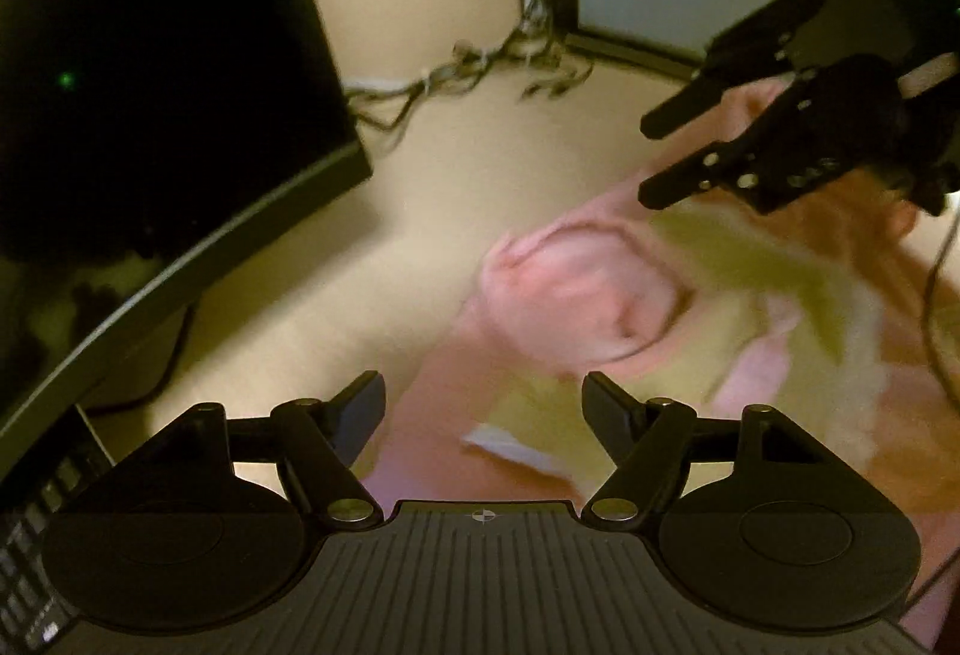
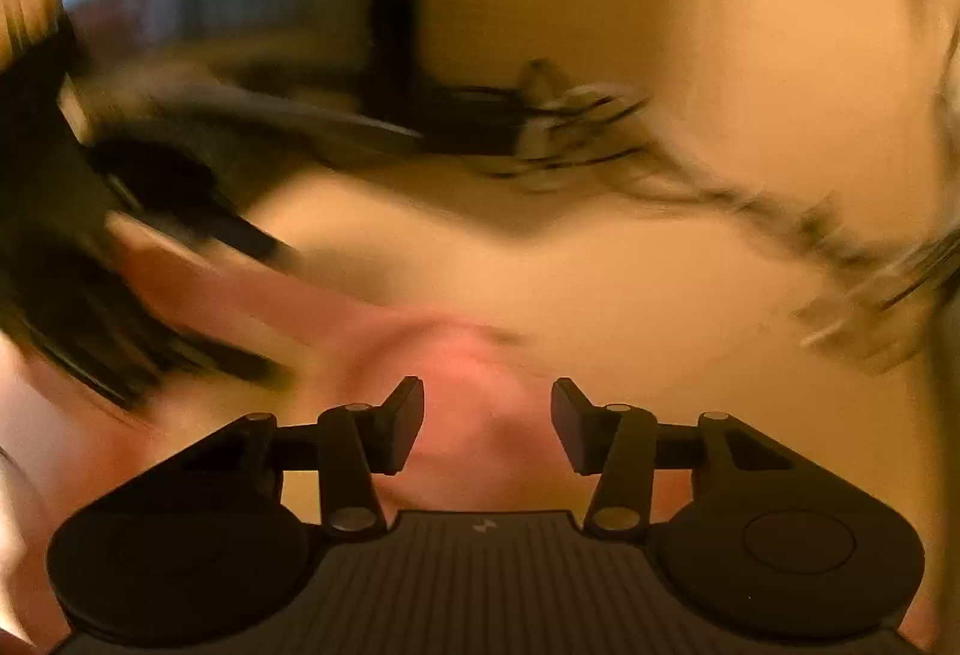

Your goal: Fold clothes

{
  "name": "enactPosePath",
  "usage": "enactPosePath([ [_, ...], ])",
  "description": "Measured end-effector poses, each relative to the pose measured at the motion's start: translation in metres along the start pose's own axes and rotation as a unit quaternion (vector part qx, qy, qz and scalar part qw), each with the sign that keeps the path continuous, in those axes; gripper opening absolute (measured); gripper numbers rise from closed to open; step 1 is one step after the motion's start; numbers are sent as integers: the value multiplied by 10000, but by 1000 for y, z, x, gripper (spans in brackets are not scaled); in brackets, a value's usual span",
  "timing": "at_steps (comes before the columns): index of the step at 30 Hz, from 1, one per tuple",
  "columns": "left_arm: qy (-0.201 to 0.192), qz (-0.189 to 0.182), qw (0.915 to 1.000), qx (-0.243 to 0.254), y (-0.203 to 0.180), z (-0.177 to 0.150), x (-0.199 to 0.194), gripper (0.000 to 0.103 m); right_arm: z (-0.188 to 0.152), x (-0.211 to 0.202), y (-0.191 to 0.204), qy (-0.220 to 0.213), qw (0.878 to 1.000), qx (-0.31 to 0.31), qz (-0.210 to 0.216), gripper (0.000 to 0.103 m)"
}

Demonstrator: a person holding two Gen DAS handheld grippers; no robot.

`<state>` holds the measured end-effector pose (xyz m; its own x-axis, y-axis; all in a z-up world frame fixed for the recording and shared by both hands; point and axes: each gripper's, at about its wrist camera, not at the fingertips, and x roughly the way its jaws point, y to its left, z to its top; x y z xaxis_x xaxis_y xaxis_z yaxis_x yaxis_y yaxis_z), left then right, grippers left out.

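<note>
The pink shirt lies bunched up on the pale tabletop, with its round neck hole facing up and a yellow-green patch on its right side. The left gripper tilts down over the near edge of the shirt. Its fingers are spread wide and nothing is between them. The right gripper reaches in from the far right, pointing down at the far side of the shirt. Its fingers are apart too, with pink cloth under the gap; they seem not to pinch it, though that view is very blurry. A dark screen stands on the left. A bundle of cables lies at the far side of the tabletop.
</note>
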<state>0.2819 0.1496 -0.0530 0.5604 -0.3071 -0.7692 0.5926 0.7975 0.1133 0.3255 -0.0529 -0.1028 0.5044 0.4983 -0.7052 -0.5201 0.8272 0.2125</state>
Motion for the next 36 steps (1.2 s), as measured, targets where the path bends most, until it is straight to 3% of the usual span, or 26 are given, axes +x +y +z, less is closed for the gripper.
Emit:
enactPosePath([
  [2, 63, -43, 9999, -70, 4, -4, 2, 76, 4, 14, -1, 23, 9957, 684, 630, 47],
  [6, 49, -152, 9998, -98, 4, -10, -8, 77, 6, 62, -7, 296, 9783, 1691, 1159, 47],
  [8, 29, -92, 10000, 4, 0, -11, -15, 78, 4, 75, -17, 427, 9552, 2396, 1683, 46],
  [12, -107, 81, 9996, 231, -6, -10, -31, 88, 6, 70, -32, 261, 8843, 3532, 3044, 49],
  [13, -155, 114, 9994, 290, -7, -9, -34, 88, 9, 62, -33, 177, 8728, 3609, 3280, 49],
  [15, -249, 111, 9989, 380, -10, -7, -36, 89, 17, 43, -29, 32, 8684, 3488, 3523, 52],
  [18, -372, -81, 9979, 523, -18, -2, -39, 87, 27, 19, -21, -108, 8819, 3179, 3480, 53],
  [20, -418, -265, 9962, 723, -26, 3, -41, 79, 32, 10, -20, -161, 8918, 3001, 3383, 53],
  [24, -521, -226, 9925, 1085, -39, 10, -45, 62, 39, -7, -15, -243, 9055, 2695, 3269, 53],
  [30, -895, -219, 9919, 875, -23, 27, -58, 75, 44, -30, -9, -363, 9118, 2441, 3282, 54],
  [31, -923, -278, 9913, 900, -23, 28, -62, 69, 44, -32, -9, -352, 9147, 2406, 3229, 55],
  [32, -906, -382, 9909, 923, -25, 31, -64, 52, 45, -34, -8, -340, 9175, 2371, 3175, 56],
  [34, -854, -613, 9900, 946, -30, 36, -66, 28, 44, -38, -9, -237, 9241, 2318, 3029, 56],
  [36, -909, -846, 9889, 812, -34, 35, -70, 23, 41, -45, -13, -118, 9333, 2242, 2803, 57],
])
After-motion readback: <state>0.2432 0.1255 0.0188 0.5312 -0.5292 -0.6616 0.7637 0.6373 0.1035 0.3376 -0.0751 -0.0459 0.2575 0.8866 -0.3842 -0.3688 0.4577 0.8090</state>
